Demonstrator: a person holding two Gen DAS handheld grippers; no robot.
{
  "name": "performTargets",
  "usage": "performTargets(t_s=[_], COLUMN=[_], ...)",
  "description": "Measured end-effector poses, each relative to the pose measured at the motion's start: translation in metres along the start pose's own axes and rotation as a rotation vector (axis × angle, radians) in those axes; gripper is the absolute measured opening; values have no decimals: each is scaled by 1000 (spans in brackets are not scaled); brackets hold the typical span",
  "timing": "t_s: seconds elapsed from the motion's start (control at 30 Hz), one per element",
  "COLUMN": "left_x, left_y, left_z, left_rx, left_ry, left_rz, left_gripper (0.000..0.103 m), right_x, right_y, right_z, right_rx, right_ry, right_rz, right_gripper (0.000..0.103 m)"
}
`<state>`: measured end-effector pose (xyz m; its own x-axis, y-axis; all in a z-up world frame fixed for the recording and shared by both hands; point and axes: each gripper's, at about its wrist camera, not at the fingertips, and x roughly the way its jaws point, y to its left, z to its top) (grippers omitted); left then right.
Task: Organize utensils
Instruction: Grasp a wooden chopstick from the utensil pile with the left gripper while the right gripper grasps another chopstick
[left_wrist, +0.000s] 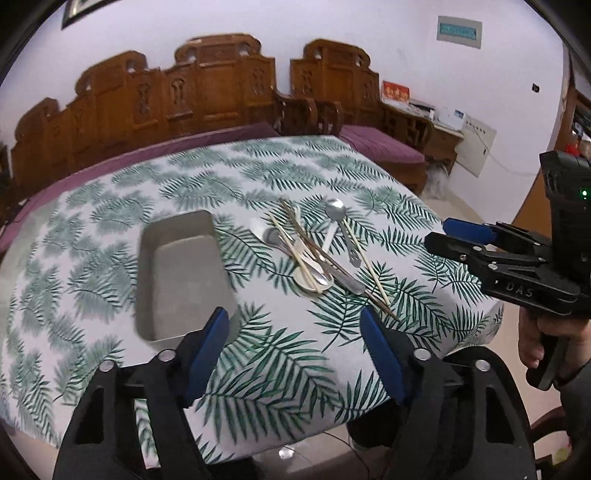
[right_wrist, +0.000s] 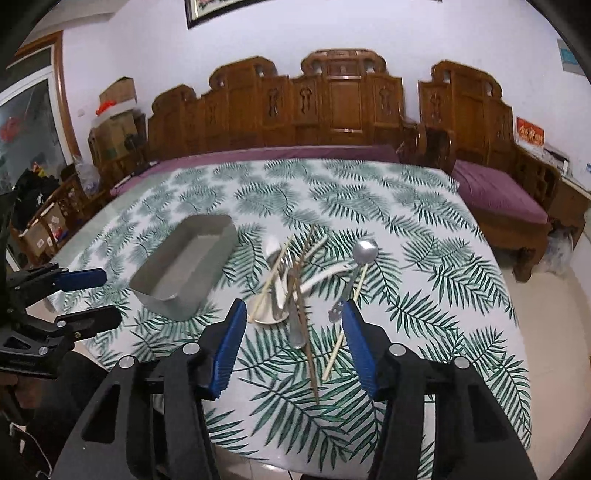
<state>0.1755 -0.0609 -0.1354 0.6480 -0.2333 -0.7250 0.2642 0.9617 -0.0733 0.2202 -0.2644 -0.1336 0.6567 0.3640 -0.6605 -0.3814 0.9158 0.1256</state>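
Note:
A pile of utensils (left_wrist: 314, 251) lies on the leaf-print tablecloth: metal spoons, a white ceramic spoon, wooden and dark chopsticks. It also shows in the right wrist view (right_wrist: 295, 288). A metal spoon (right_wrist: 364, 253) lies at its right. An empty grey rectangular tray (left_wrist: 181, 273) sits left of the pile, and shows in the right wrist view (right_wrist: 188, 266). My left gripper (left_wrist: 291, 354) is open and empty, near the table's front edge. My right gripper (right_wrist: 293, 343) is open and empty, just short of the pile's near ends. It shows from the side in the left wrist view (left_wrist: 458, 236).
The table (right_wrist: 461, 295) is covered by the white and green cloth. Carved wooden benches (right_wrist: 332, 107) with purple cushions stand behind it. Cardboard boxes (right_wrist: 114, 122) are stacked at the far left. Tiled floor lies to the right.

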Motion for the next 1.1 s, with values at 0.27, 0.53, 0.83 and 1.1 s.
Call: performTargets(t_s=[0.27,0.53,0.83,1.1], left_x=[63,129,182,174], left_y=[-11,-17,-11,2], left_z=[17,35,41,40], left_rx=[7,-9,-44,-105], left_ry=[79,163,266,262], left_rz=[-28,-9,40,-10], left_gripper=[46,34,24,4], right_x=[34,47,54,56], right_y=[-26,-47,-61,-56], right_z=[-5,-6,-10,-12], right_rx=[30,60,92,75], right_ry=[58,69,93,98], right_rz=[-5,-12,-7,-6], right_gripper=[56,56,56,56])
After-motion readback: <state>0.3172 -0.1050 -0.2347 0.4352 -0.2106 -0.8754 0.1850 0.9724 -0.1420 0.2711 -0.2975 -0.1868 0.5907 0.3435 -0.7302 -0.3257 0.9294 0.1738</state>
